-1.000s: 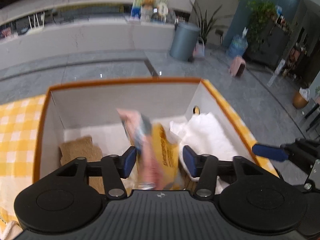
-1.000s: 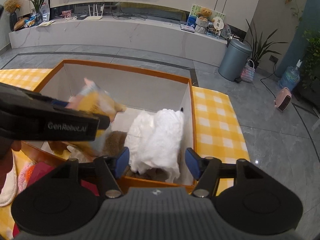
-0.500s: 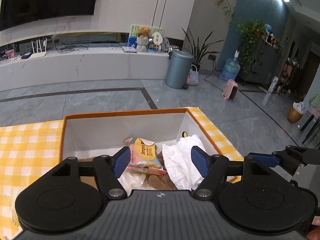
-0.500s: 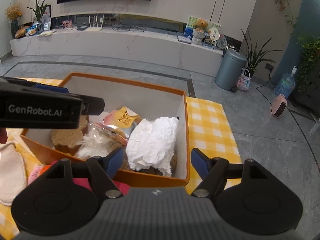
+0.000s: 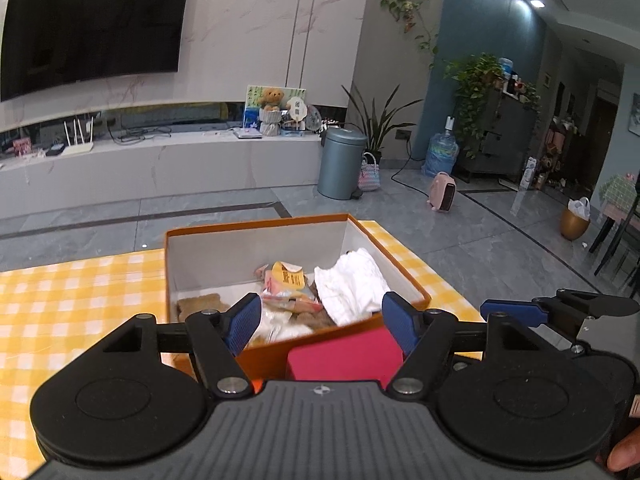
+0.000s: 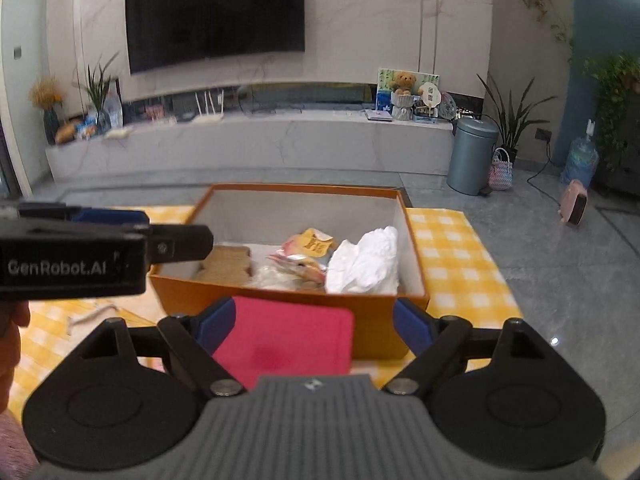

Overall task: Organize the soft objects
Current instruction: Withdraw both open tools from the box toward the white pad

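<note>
From my left gripper (image 5: 316, 326), with its tongs spread wide and carrying nothing, I look down at the orange box (image 5: 340, 346) sitting at twelve o'clock on the yellow checked cloth (image 5: 80, 292). Going left to right inside the box: a tan woven piece (image 5: 198, 305) lies at about ten o'clock, a crinkled clear bag (image 5: 276, 322) sits next to it, the yellow-and-pink snack packet (image 5: 286, 282) rests on top of the pile near the middle, and a bunched white cloth (image 5: 352, 286) fills the two o'clock corner. So I judge four soft items as already stowed.

Just in front of the box, touching or nearly touching its near wall, lies a flat pink pad (image 5: 346, 354), outside and still to be put away. My right gripper (image 6: 314, 324) hangs above that pad, its tongs also fully apart and empty, with the pad between them in its view. At the nine o'clock edge of the right view a thin pale cord-like scrap (image 6: 92, 316) lies on the cloth, and something pinkish shows at seven o'clock, too cropped for me to identify.

My read is that the job is well past halfway: the pad is the obvious next pickup, then whatever remains on the left.
</note>
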